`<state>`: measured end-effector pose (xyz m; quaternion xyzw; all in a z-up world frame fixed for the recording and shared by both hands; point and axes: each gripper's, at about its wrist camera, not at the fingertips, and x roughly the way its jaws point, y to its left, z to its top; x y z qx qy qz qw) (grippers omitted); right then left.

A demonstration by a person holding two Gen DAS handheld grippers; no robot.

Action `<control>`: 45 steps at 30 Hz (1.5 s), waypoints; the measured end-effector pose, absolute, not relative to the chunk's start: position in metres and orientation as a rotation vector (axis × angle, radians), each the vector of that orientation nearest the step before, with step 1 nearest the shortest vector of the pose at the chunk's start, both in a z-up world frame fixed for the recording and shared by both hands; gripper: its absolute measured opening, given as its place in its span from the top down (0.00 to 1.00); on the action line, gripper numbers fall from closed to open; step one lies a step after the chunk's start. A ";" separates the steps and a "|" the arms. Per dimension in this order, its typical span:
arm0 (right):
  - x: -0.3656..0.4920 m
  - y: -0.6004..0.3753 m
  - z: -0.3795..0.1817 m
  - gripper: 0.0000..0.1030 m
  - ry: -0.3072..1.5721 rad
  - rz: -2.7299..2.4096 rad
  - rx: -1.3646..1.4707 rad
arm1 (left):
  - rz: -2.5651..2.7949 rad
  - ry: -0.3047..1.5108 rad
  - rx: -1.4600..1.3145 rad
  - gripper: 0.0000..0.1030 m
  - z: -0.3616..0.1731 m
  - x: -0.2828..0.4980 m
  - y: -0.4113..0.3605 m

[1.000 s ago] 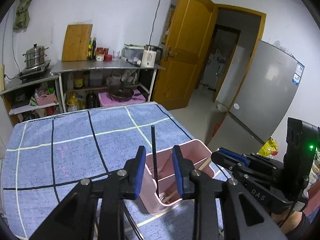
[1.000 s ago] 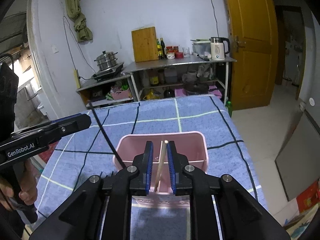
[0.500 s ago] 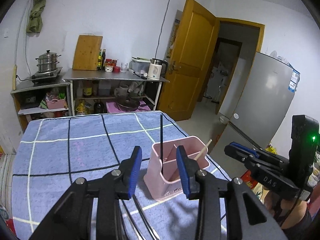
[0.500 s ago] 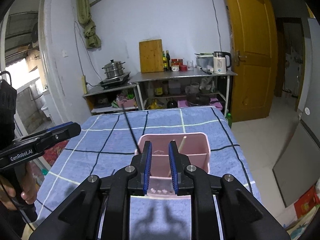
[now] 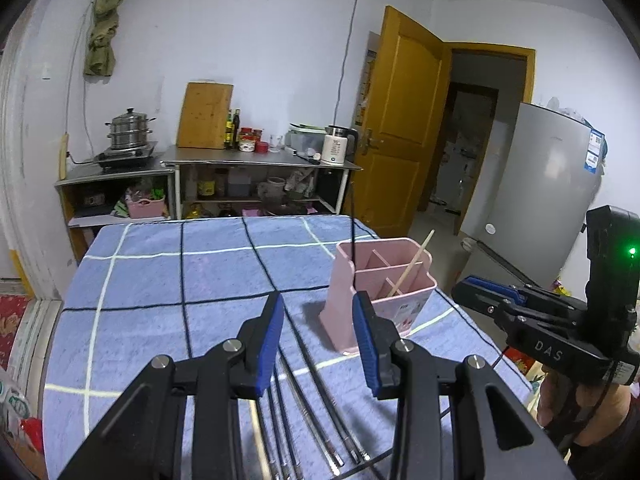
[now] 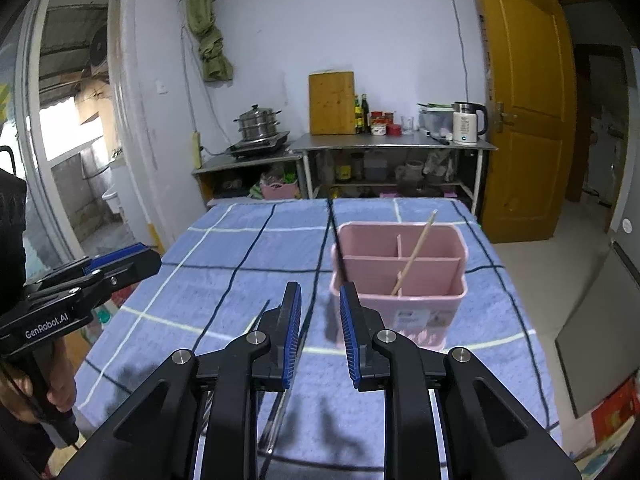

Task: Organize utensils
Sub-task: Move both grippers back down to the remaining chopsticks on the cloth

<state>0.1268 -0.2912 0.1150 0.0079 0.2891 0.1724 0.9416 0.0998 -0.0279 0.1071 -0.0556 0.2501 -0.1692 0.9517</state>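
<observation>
Blue checked cloth (image 5: 160,280) covers the table; kitchen shelving (image 6: 392,148) with kettle (image 6: 466,122) and steamer pot (image 6: 256,120) sits behind, yellow door (image 6: 524,92) off to one side. Pink divided utensil holder (image 6: 416,304) stands on the cloth, landmark for everything below. One black chopstick (image 6: 335,240) stands upright at the holder's left edge; one wooden chopstick (image 6: 416,252) leans in a middle compartment. Loose chopsticks (image 5: 316,408), dark and metal plus a pale one, lie flat on the cloth near the holder, on the camera side, under the left gripper. Left gripper (image 5: 318,340) hangs above those loose sticks, just short of the holder, jaws spread wide, nothing between them. Right gripper (image 6: 318,330) sits low before the holder's front-left corner, jaws parted by a moderate gap, holding nothing. Each gripper shows at the edge of the other's view.
</observation>
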 end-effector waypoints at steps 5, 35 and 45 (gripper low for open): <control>0.122 -0.283 0.100 0.80 0.618 0.381 0.025 | -0.311 0.516 -0.116 0.64 0.094 0.091 -0.016; 0.188 -0.237 -0.027 0.80 0.917 0.406 0.024 | -0.257 0.881 -0.077 0.67 -0.054 0.183 -0.013; 0.202 -0.234 -0.044 0.80 0.953 0.400 0.033 | -0.242 0.892 -0.084 0.68 -0.061 0.187 -0.009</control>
